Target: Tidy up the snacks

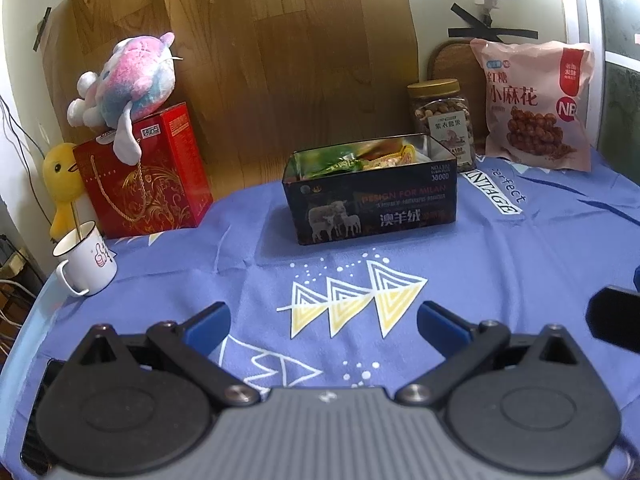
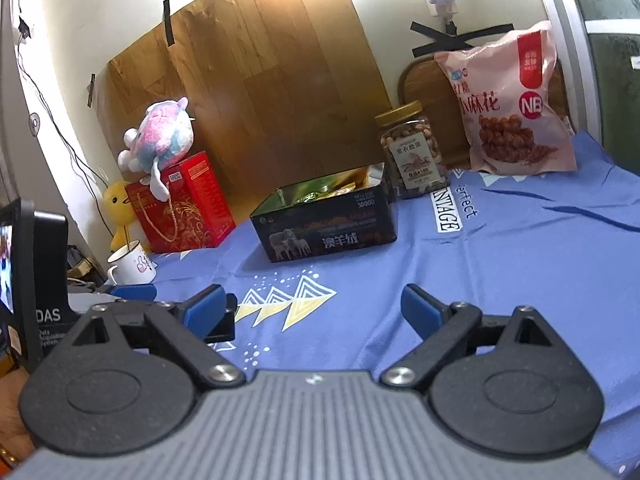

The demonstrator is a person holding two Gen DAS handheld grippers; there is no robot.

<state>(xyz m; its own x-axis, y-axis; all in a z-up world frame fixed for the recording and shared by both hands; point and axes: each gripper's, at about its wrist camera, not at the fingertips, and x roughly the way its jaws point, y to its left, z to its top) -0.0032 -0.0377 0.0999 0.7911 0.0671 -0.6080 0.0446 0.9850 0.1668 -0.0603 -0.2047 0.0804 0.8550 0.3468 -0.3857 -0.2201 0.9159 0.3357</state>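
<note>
A black open tin box with sheep printed on its side stands mid-table, holding several wrapped snacks. Behind it to the right are a clear nut jar with a gold lid and a pink snack bag leaning upright. My left gripper hovers open over the blue cloth in front of the box, nothing between its blue pads. My right gripper is also open and empty, nearer the table's right half. The left gripper's fingers show at the right view's left edge.
A red gift box with a pink plush toy on top stands at the back left, beside a yellow duck toy and a white mug. A blue patterned tablecloth covers the table. A wooden board leans on the wall.
</note>
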